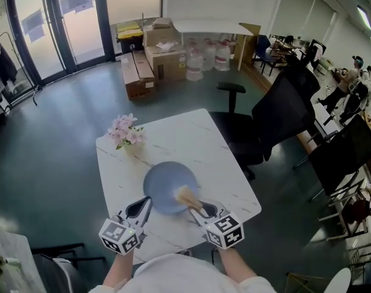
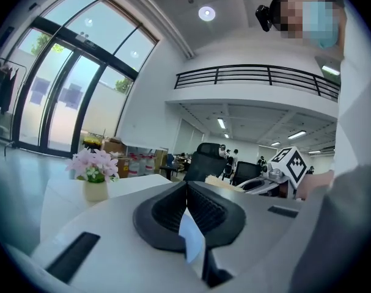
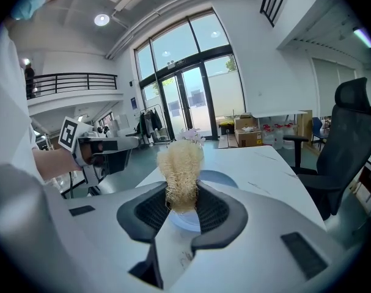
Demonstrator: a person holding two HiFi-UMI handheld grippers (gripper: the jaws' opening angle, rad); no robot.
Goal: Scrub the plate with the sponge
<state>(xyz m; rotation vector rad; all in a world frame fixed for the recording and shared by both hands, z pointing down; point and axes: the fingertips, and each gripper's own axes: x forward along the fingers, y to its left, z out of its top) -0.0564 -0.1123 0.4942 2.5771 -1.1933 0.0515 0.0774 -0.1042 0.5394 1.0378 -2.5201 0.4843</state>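
Our right gripper (image 3: 182, 193) had its fingers (image 3: 214, 211) clamped on the sponge (image 3: 181, 163), above the plate (image 1: 162, 187) by the bench's (image 1: 225, 163) near edge. Our left gripper (image 2: 186, 191) was closed and empty. We judged it best to press the sponge flat and rub in circles.

My right gripper (image 3: 182, 195) is clamped on the tan, fibrous sponge (image 3: 180, 160). The sponge stands upright in front of the blue plate (image 3: 219, 177) on the white table (image 3: 264, 160). The left gripper (image 3: 102, 148) is off to the left, clear of it.
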